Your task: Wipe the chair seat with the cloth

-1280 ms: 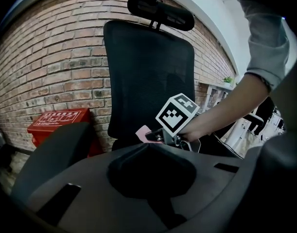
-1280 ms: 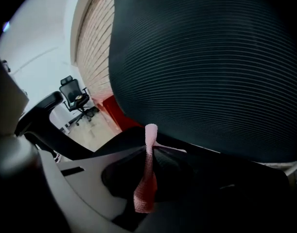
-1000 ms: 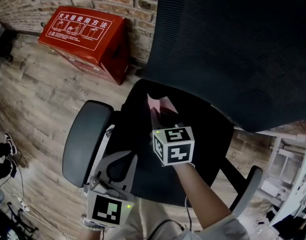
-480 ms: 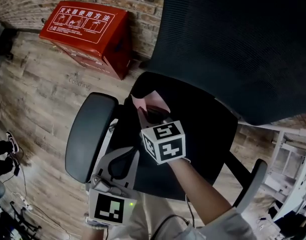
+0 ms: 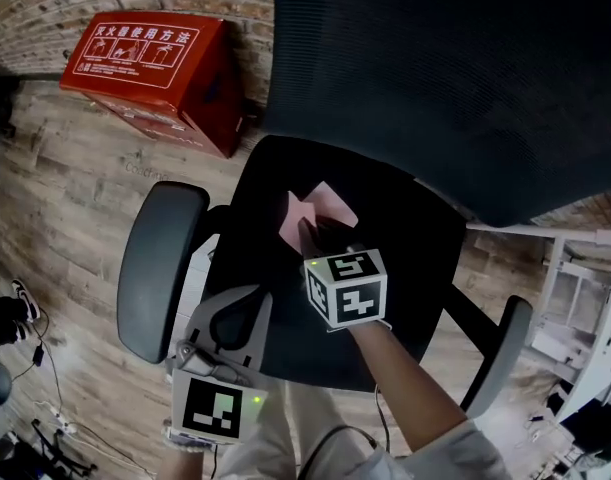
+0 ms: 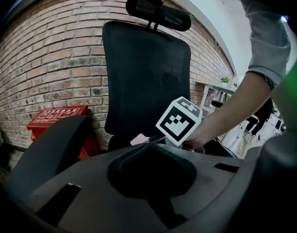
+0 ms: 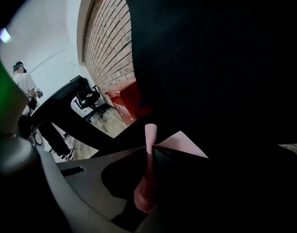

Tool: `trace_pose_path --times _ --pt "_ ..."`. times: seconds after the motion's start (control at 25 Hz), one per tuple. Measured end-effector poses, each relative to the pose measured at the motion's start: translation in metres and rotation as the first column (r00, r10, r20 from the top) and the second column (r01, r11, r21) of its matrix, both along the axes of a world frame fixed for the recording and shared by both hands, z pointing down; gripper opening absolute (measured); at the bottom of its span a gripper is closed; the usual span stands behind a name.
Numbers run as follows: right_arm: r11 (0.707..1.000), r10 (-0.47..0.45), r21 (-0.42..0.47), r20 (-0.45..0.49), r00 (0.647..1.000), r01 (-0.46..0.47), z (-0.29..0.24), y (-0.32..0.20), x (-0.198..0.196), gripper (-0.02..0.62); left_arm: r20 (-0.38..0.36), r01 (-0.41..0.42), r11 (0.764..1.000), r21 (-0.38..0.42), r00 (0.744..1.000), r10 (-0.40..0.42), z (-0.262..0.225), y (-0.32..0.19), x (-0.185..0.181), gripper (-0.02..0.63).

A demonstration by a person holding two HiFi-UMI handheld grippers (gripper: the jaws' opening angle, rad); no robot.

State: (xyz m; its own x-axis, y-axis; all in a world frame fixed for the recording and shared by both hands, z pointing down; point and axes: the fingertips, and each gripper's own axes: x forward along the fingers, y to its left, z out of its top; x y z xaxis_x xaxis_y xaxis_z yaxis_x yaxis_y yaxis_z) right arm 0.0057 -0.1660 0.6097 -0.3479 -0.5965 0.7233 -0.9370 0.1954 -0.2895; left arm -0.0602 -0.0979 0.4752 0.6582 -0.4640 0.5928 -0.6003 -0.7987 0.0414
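Observation:
A pink cloth (image 5: 321, 208) lies partly spread on the black chair seat (image 5: 410, 243), left of the seat's middle. My right gripper (image 5: 311, 232), with its marker cube above, is shut on the cloth's near edge. In the right gripper view a fold of the cloth (image 7: 149, 144) stands pinched between the jaws of the right gripper (image 7: 150, 149), and the rest lies flat on the seat beyond. My left gripper (image 5: 248, 302) hovers at the seat's front left corner, shut with nothing in it. The left gripper (image 6: 149, 144) looks at the cloth (image 6: 138, 140) beyond its tips.
The mesh backrest (image 5: 455, 78) overhangs the rear of the seat. A grey armrest (image 5: 160, 268) flanks the seat's left side and another armrest (image 5: 500, 353) its right. A red box (image 5: 155, 63) stands by the brick wall on the wooden floor.
My right gripper dragged the cloth toward the seat's left edge, then back toward the middle. The left gripper stayed at the front left corner.

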Motion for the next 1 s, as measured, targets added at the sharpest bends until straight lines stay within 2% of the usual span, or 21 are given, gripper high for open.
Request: trace_pose_path --times 0.28,0.44,0.64,1.0 --pt "0.992 0.120 -0.025 -0.048 0.992 -0.122 0.005 0.037 0.056 0.051 0.000 -0.064 0.998 -0.001 0.998 0.064 0.001 0.011 0.021 0.017" --pt "0.972 0.229 -0.043 -0.073 0.971 -0.232 0.006 0.065 0.093 0.051 -0.002 -0.097 0.995 -0.018 0.995 0.097 0.004 0.020 0.034 0.017" --pt "0.921 0.379 -0.061 -0.088 0.921 -0.385 0.006 0.102 0.134 0.051 -0.002 -0.148 0.989 -0.019 0.989 0.148 0.006 0.027 0.048 0.017" --pt "0.810 0.562 -0.077 -0.185 0.806 -0.582 0.007 0.181 0.193 0.051 0.004 -0.220 0.975 -0.026 0.976 0.220 0.009 0.038 0.070 0.017"
